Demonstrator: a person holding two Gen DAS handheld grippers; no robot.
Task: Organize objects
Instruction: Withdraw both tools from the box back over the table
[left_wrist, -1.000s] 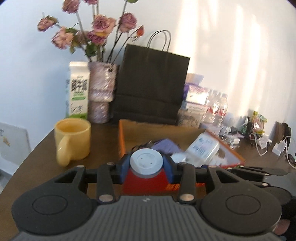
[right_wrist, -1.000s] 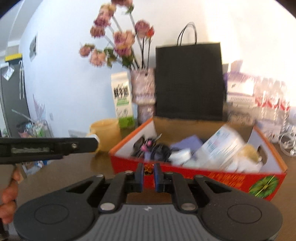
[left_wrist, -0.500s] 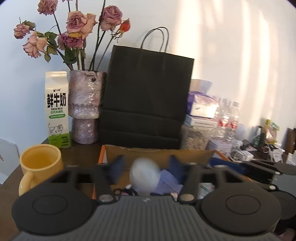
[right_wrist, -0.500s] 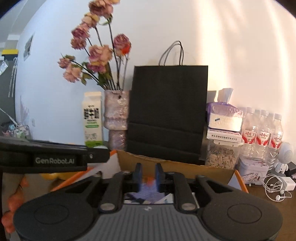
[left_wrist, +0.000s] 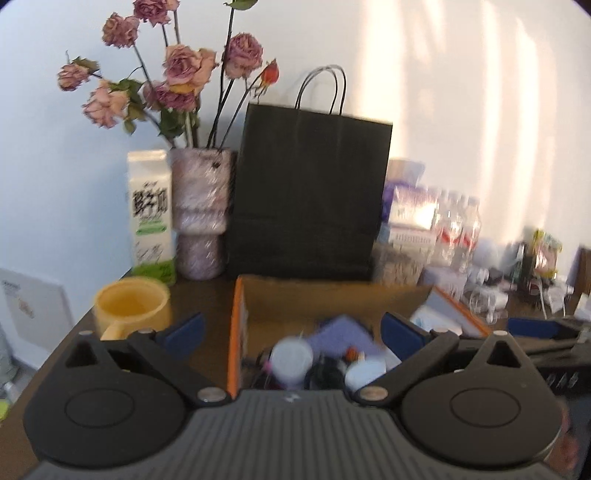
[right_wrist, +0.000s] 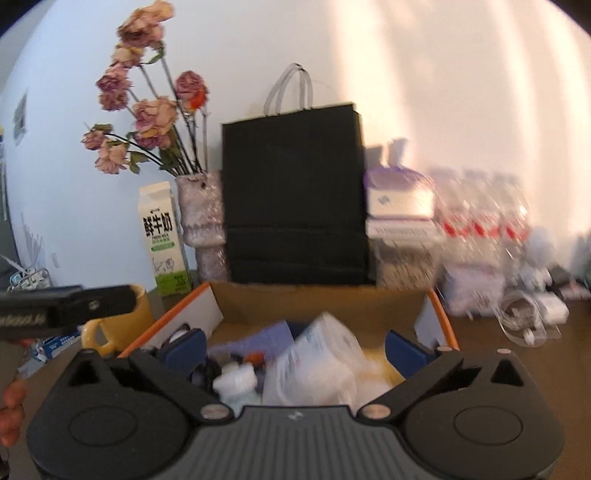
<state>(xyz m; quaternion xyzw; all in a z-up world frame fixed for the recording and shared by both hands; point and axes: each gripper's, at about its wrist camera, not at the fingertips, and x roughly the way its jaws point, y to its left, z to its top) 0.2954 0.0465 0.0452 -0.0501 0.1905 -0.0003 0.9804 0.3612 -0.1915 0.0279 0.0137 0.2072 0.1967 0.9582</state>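
The orange cardboard box (left_wrist: 236, 332) sits open on the dark tabletop (left_wrist: 207, 299), right in front of the black paper bag (left_wrist: 306, 192), and it is packed: a round white lid (left_wrist: 291, 360) lies near its front, a purple item (left_wrist: 341, 332) behind it, and in the right wrist view a clear plastic packet (right_wrist: 317, 363) leans across the middle of the box (right_wrist: 439, 314). Both views are blurred, so the smaller bits inside cannot be named. The left gripper (left_wrist: 291, 326) hovers over the front of the box, its blue-padded fingers (left_wrist: 184, 330) spread wide with nothing between them. The right gripper (right_wrist: 295, 350) is over the same box, fingers (right_wrist: 406, 354) wide apart too, and empty. To the left of the box stands a yellow mug (left_wrist: 129, 306), just beside a milk carton (left_wrist: 151, 218) and a speckled vase (left_wrist: 201, 214) of dried pink roses (left_wrist: 188, 70). Over on the right, water bottles (left_wrist: 458, 232) and a purple tissue pack (left_wrist: 406, 210) crowd against the wall, with cables and chargers (right_wrist: 528, 314) strewn near them. The left gripper's black body (right_wrist: 62, 308) pokes in at the right camera's left edge.
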